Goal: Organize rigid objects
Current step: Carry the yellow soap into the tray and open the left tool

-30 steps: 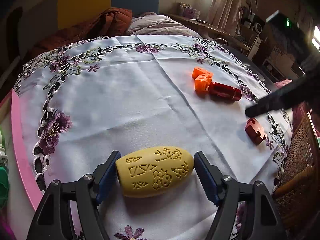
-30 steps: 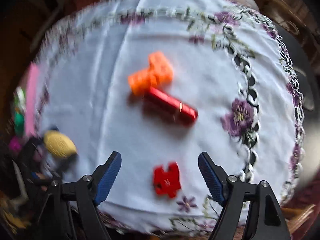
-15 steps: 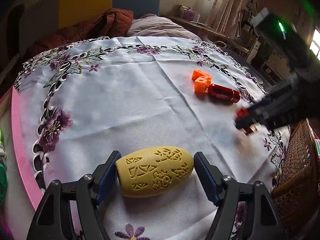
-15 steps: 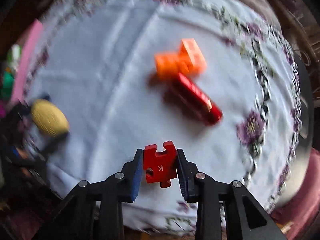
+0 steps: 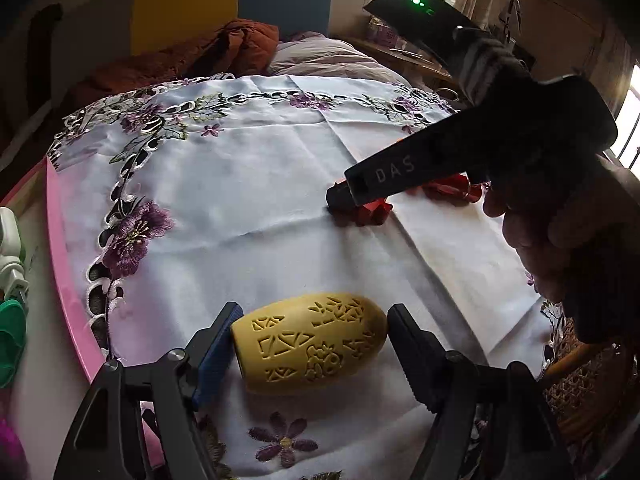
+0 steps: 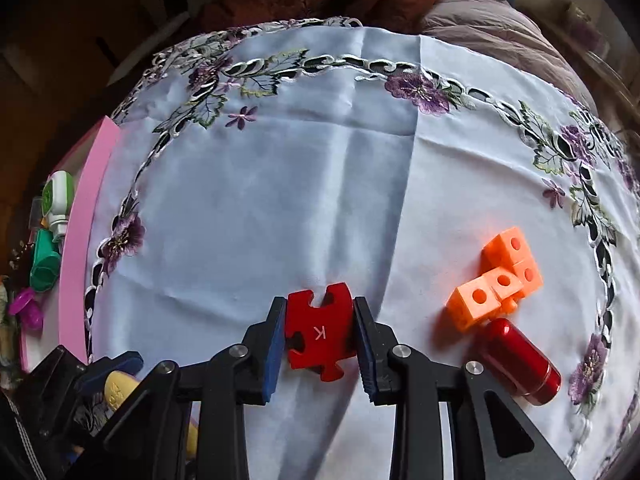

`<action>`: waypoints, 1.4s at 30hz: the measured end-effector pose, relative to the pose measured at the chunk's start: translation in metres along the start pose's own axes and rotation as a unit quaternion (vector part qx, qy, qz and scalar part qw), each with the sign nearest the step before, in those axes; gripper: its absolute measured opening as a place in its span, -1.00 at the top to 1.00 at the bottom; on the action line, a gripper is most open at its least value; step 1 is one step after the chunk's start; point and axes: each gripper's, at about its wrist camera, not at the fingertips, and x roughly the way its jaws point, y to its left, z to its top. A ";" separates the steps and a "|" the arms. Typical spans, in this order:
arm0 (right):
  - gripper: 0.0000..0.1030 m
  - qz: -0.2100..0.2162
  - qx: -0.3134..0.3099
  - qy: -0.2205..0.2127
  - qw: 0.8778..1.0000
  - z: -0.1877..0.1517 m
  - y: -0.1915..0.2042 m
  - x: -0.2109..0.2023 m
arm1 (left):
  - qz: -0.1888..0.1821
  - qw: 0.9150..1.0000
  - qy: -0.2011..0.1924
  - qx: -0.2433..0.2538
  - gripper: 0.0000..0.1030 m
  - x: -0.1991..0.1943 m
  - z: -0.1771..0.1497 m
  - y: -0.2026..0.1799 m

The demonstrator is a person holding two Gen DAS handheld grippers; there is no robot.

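Note:
My left gripper (image 5: 310, 344) is shut on a yellow egg-shaped object with carved patterns (image 5: 310, 346), low over the white embroidered tablecloth (image 5: 240, 184). My right gripper (image 6: 320, 328) is shut on a red puzzle piece marked K (image 6: 320, 330); it also shows in the left wrist view (image 5: 374, 214), close to the cloth near the table's middle. An orange block cluster (image 6: 496, 276) and a red cylinder (image 6: 520, 360) lie on the cloth to the right of the right gripper. The yellow object's end (image 6: 116, 390) shows at the lower left of the right wrist view.
A pink edge (image 5: 68, 272) borders the cloth on the left, with green and white items (image 6: 52, 224) beyond it. A wicker basket (image 5: 580, 380) stands at the right. Bedding (image 5: 320, 56) and a headboard lie behind the table.
My right gripper closed on the red puzzle piece and carried it left toward the table's middle, away from the orange blocks and red cylinder. My left gripper kept hold of the yellow object, nearly still.

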 end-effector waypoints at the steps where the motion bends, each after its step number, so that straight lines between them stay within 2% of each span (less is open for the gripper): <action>1: 0.37 0.007 0.004 -0.001 1.000 -0.001 -0.002 0.000 | 0.002 1.000 -0.001 0.000 -0.46 0.000 0.000 0.000; 3: 0.36 0.017 0.014 -0.003 1.000 -0.006 -0.007 -0.003 | 0.005 1.000 -0.004 -0.001 -0.46 0.000 0.000 -0.001; 13: 0.36 0.004 -0.014 -0.012 1.000 -0.004 -0.001 0.001 | -0.003 1.000 -0.011 -0.020 -0.46 -0.013 -0.002 0.002; 19: 0.36 -0.008 -0.029 -0.017 0.999 -0.004 0.003 0.002 | -0.012 0.999 -0.030 -0.025 -0.46 -0.033 0.001 0.004; 25: 0.36 -0.017 -0.041 -0.021 0.999 -0.003 0.007 0.002 | -0.011 0.996 -0.060 -0.069 -0.46 -0.071 0.005 0.033; 30: 0.36 -0.024 -0.052 -0.025 0.998 -0.004 0.009 0.001 | 0.011 0.988 -0.067 -0.140 -0.46 -0.098 -0.004 0.081; 33: 0.36 -0.027 -0.056 -0.026 0.998 -0.003 0.010 0.000 | 0.019 0.978 -0.061 -0.197 -0.46 -0.105 -0.016 0.116; 38: 0.36 -0.028 -0.057 -0.027 0.998 -0.003 0.010 0.001 | 0.036 0.959 -0.026 -0.278 -0.46 -0.095 -0.034 0.161; 42: 0.36 -0.029 -0.058 -0.027 0.997 -0.002 0.010 0.000 | 0.039 0.951 -0.019 -0.305 -0.46 -0.085 -0.032 0.179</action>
